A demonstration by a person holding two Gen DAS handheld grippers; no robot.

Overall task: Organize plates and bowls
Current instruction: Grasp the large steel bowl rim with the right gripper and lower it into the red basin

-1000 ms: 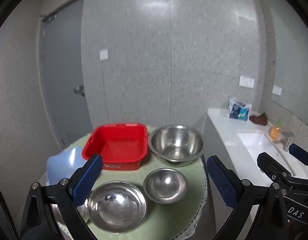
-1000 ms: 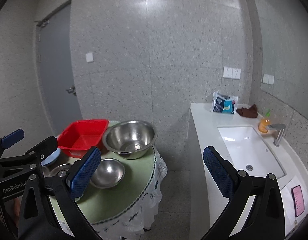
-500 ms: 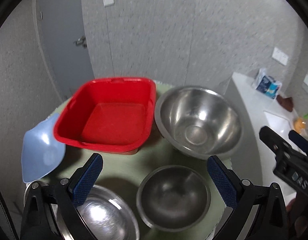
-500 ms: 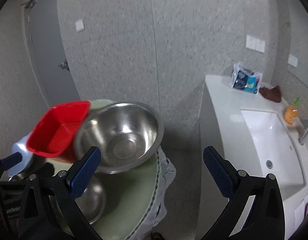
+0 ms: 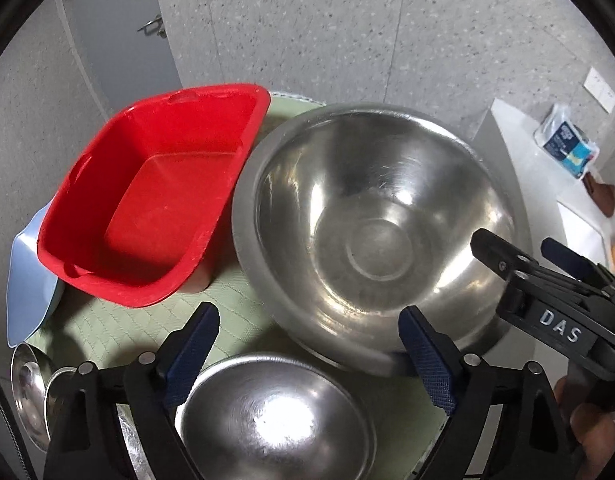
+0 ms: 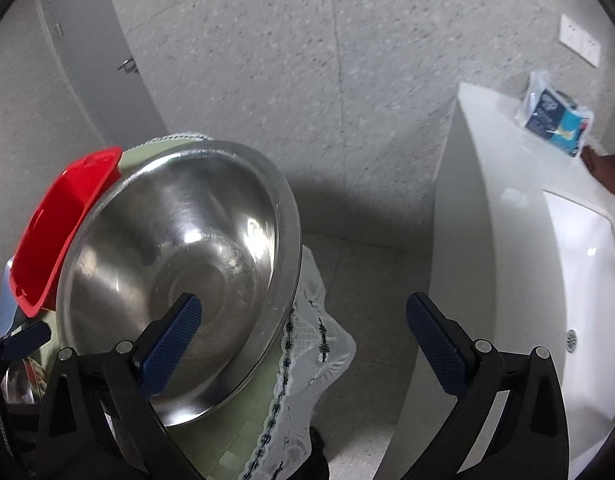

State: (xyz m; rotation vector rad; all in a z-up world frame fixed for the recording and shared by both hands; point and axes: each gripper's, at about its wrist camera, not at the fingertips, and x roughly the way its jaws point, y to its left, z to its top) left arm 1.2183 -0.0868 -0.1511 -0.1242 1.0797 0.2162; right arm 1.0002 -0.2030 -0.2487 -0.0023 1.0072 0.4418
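Stainless steel dominates the left wrist view: a large steel mixing bowl [image 5: 381,236] fills the centre right of the frame, upright and empty, on a round bench [image 5: 119,328] covered with a pale green quilted cloth. At centre left, just beside it, sits a red plastic tub [image 5: 155,208], also empty. A pale blue plastic dish [image 5: 29,284] shows at the left edge, partly behind the tub. At the bottom centre a smaller steel bowl [image 5: 275,416] holds nothing but a bright glare, and at the lower left edge two more shiny steel pieces [image 5: 27,392] are too cropped to name.

The left gripper [image 5: 307,344] hangs over the gap between the small bowl and the large one; its jaws have just been closing a little yet stand wide apart, with nothing gripped. The right gripper [image 6: 303,336] is wide open too, holding nothing: in the right wrist view its left blue pad [image 6: 171,344] lies over the large bowl's [image 6: 179,264] inside, and its other pad is over the floor beyond the bench's white lace skirt [image 6: 307,344]. Whether that pad touches the steel cannot be told. At the right of that frame stand a white washbasin counter [image 6: 507,240] and a blue packet [image 6: 555,116].
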